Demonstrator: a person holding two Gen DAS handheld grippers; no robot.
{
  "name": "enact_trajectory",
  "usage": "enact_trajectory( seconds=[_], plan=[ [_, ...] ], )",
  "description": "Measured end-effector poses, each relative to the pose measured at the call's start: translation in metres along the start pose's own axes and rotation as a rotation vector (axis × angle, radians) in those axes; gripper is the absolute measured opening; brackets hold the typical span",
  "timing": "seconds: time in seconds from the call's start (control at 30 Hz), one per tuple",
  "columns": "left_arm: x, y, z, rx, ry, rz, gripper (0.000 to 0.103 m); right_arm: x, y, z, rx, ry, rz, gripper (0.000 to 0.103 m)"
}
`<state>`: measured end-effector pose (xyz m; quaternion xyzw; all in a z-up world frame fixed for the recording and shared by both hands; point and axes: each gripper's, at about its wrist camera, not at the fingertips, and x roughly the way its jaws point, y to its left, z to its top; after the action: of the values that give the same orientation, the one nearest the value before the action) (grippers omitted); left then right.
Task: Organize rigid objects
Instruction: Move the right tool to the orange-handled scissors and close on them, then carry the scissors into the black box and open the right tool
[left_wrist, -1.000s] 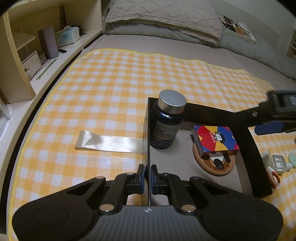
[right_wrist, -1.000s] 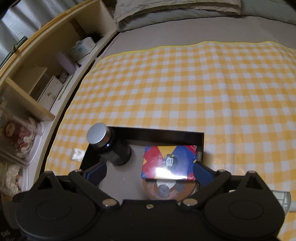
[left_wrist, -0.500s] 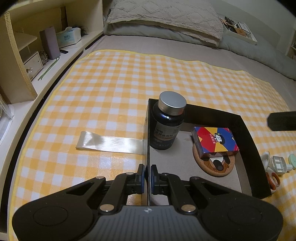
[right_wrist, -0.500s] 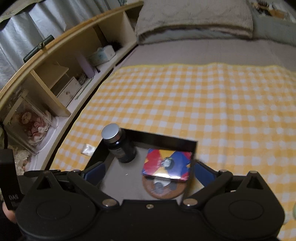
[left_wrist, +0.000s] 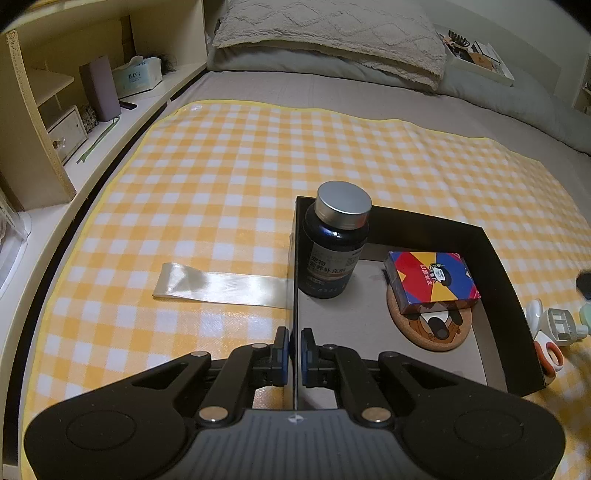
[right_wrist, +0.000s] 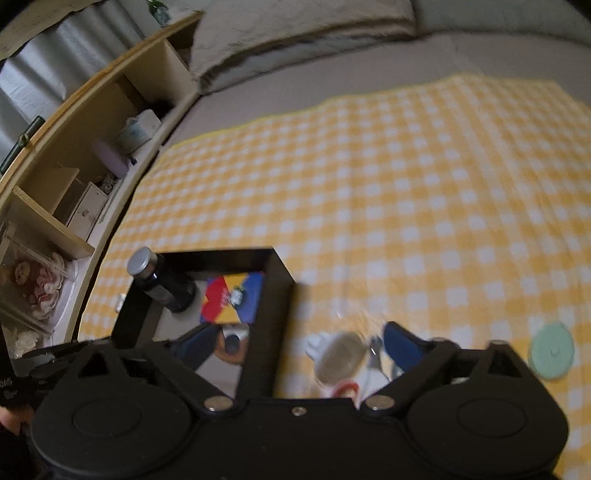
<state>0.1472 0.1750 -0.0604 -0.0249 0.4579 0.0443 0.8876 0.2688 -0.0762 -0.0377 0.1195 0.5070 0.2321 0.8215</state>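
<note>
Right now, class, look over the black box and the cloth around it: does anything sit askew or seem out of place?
Yes. The card box rests half on the round coaster, so it sits tilted. A strip of clear tape lies loose on the checked cloth beside the black box.

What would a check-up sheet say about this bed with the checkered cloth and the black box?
Surface: yellow checkered cloth spread on a grey bed.
Job's things: black box holds a dark bottle, upright, and a colourful card box lying on a round coaster.
Clutter: small white items and orange-handled scissors beside the box; a mint round lid; a shiny tape strip.
Grippers: left tongs shut on the box's wall; right tongs open, jaws just been closing, blurred over the white items, gripping nothing.
Cables: nothing seen.
Surroundings: pillow, wooden shelf with a tissue pack.
</note>
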Motion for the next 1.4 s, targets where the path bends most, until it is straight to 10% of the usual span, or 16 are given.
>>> enact_trajectory(
  seconds=[0.23, 0.43, 1.4],
  plan=[
    [0.0, 0.0, 0.0, 0.001, 0.0, 0.001, 0.007, 0.012, -0.02, -0.02, -0.042, 0.132, -0.01, 0.036],
    [0.001, 0.0, 0.0, 0.001, 0.001, 0.003, 0.007, 0.025, -0.017, -0.031, -0.142, 0.192, -0.049, 0.02],
    [0.001, 0.001, 0.0, -0.001, 0.003, 0.005, 0.007, 0.03, -0.023, -0.017, -0.171, 0.107, -0.115, 0.015]
  ],
)
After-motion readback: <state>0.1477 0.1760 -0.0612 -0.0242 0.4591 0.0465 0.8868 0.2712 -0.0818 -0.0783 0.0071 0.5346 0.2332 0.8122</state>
